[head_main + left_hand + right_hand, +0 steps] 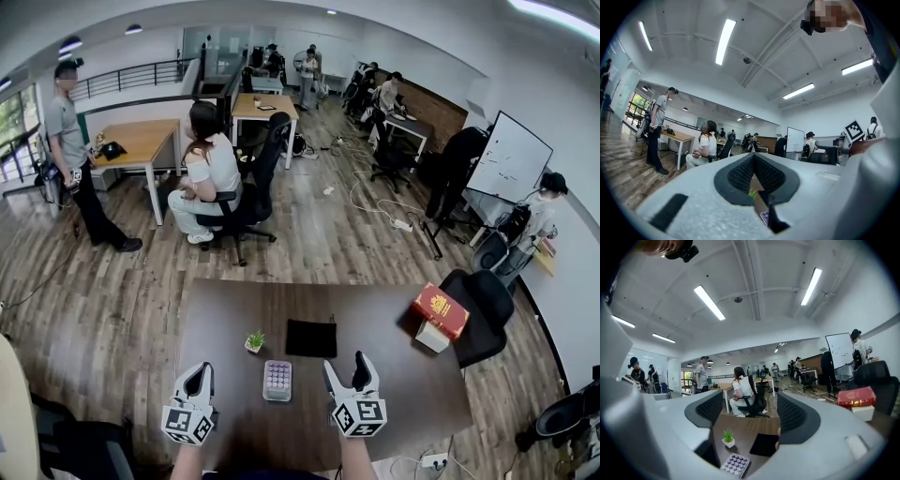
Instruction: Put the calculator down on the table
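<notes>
No readable text anywhere. The book [442,310], four o'clock in the head view, bears a gold mark too small to read; the whiteboard [509,157], two o'clock, shows faint scribbles; calculator [277,381] keys are illegible.

The calculator [277,381] is pale grey with lilac keys. The table [394,375] is dark brown and the pouch [311,338] plain black. The plant [255,337] is green in a white pot. The book [441,310] is red with gold print, and the box [432,336] white. The left gripper [197,375] and right gripper [346,366] are light grey with black ribbed pads and black-and-white square markers. The floor [309,244] is brown wood grain.
</notes>
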### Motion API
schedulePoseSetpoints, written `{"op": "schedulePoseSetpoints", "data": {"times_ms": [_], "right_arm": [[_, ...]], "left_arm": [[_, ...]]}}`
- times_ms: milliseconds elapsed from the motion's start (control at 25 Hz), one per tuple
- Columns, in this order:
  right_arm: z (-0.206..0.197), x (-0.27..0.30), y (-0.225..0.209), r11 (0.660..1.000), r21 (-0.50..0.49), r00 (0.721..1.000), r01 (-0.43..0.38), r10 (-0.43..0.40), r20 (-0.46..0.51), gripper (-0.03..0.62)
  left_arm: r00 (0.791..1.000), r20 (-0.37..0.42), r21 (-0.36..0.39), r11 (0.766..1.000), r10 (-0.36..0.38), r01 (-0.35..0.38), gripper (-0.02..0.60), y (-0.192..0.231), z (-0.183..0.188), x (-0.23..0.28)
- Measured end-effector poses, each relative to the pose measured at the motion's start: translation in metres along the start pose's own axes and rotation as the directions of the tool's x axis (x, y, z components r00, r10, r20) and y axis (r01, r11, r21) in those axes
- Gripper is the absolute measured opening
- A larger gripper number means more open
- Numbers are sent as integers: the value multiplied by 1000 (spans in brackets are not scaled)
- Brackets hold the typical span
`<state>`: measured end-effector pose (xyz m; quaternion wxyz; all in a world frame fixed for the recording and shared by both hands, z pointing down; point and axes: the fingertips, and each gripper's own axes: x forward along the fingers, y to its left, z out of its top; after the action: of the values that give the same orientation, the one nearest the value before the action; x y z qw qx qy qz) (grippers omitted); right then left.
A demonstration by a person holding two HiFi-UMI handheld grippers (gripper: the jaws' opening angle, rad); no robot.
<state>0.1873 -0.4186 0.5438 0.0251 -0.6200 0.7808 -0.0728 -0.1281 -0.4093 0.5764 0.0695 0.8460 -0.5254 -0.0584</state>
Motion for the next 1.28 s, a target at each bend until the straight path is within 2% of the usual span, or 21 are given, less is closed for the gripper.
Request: {"op": "schedulePoseSetpoints", "data": {"times_ms": [280,320,360,480,560,760,880,1280], "right_arm": [[3,-4,1,1000,1,1000,16,-16,23,360],[5,-5,0,1000,4,999,23,-23,33,328],[6,-7,-1,999,6,999,32,-33,43,247],[7,-10,-6,998,4,997,58,-58,57,125],[6,-12,-9,998,20,996,61,-62,61,11],[2,-14,-6,998,39,998,39,-41,56,11],[0,-16,-5,996,85,997,25,-31,66,11],[-2,-18,-7,994,97,997,52,-56,44,11]], "left_arm": [[1000,5,-1,1000,-4,4,-5,2,4,-1],[1000,5,-4,1000,-3,3,-5,2,4,-1],[1000,4,-5,1000,-4,4,-5,2,3,-1],[1000,2,8,1000,-7,7,-5,-2,2,0],[1000,0,13,1000,-8,8,-5,-4,1,1],[1000,0,7,1000,-3,3,-5,-3,-1,-2],[1000,3,-7,1000,-3,3,-5,-2,-1,-3],[1000,-3,-15,1000,-9,9,-5,-3,0,-4]]}}
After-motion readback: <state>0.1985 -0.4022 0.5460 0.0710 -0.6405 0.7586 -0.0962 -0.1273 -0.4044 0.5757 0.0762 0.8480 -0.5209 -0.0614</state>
